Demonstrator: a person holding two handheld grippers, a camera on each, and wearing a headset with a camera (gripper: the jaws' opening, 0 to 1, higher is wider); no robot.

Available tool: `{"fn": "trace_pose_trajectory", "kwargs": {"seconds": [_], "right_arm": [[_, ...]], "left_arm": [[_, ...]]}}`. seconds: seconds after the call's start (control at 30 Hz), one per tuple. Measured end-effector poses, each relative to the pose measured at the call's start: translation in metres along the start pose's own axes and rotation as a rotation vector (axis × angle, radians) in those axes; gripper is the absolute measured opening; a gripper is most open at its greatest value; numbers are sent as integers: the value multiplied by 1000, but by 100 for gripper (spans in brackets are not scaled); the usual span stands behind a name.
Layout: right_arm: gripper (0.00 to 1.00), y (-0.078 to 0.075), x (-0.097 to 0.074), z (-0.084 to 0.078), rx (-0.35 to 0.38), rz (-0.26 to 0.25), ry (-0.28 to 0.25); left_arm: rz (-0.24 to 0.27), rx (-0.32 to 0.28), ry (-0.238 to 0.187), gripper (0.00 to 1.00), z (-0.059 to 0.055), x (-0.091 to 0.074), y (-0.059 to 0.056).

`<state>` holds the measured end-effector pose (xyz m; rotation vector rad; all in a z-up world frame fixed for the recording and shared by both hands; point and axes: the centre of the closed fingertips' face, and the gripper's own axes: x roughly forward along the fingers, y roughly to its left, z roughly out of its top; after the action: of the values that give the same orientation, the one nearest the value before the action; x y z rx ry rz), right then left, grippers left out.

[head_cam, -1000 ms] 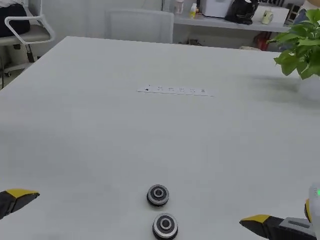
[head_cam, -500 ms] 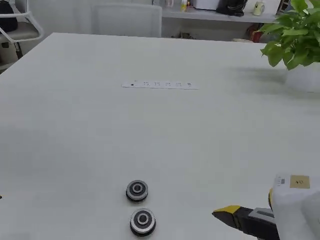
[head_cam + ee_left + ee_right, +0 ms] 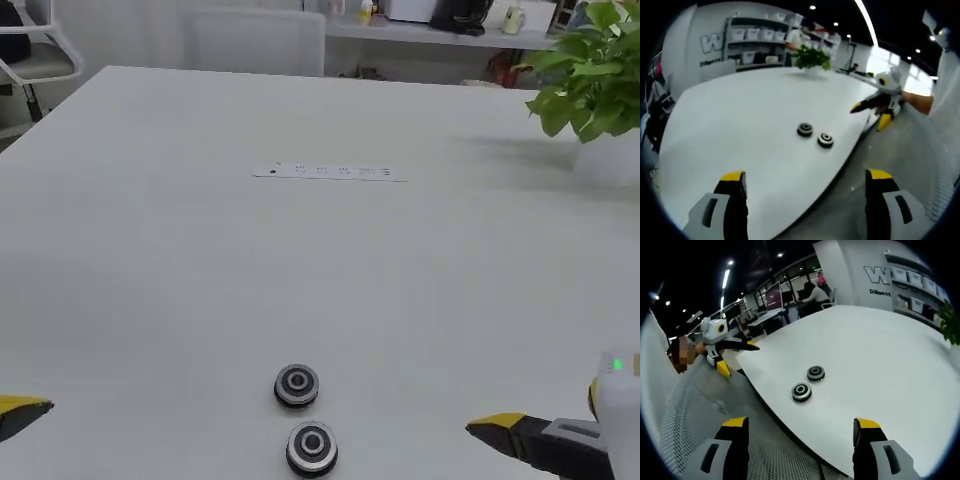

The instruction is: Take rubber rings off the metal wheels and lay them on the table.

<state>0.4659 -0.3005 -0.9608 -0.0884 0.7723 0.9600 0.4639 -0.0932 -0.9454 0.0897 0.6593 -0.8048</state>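
Between our left claw (image 3: 806, 175) and right claw (image 3: 801, 422), both gaping empty, two round black-ringed metal wheels (image 3: 297, 386) (image 3: 312, 447) are lying close together on the white table (image 3: 300, 260).

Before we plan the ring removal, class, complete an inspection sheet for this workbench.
Surface: large white table, matt.
Job's things: nearer metal wheel and farther metal wheel, lying flat, apart, black rubber rings on both.
Clutter: flush white socket strip mid-table; potted green plant at far right.
Grippers: left gripper and right gripper open, yellow-tipped fingers holding nothing, short of the wheels.
Cables: nothing seen.
Surroundings: white office chair beyond the table; shelf behind.
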Motion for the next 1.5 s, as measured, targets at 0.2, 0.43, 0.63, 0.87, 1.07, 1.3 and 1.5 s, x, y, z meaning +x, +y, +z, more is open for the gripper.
{"fn": "trace_pose_trajectory", "kwargs": {"seconds": [0.2, 0.43, 0.63, 0.87, 1.07, 1.3, 1.5], "right_arm": [[85, -3, 1, -1, 1, -11, 8], [85, -5, 0, -3, -5, -26, 21], [85, -9, -1, -4, -5, -49, 28], [84, -13, -3, 3, 9, -74, -15], [81, -15, -6, 9, -21, -90, -33], [79, -13, -11, 29, -64, -81, -65], [78, -12, -12, 55, -114, -67, -99]], "left_arm": [[-3, 5, -13, 100, 2, 0, 1], [-28, 51, 5, 100, 1, 2, -5], [-50, 46, -37, 100, 9, 1, -8], [-73, 55, -64, 100, 14, 1, -13], [-86, 128, -73, 100, 20, 0, -16], [-85, 146, -130, 100, 39, -6, -10], [-76, 166, -168, 100, 57, -11, -4]]}}
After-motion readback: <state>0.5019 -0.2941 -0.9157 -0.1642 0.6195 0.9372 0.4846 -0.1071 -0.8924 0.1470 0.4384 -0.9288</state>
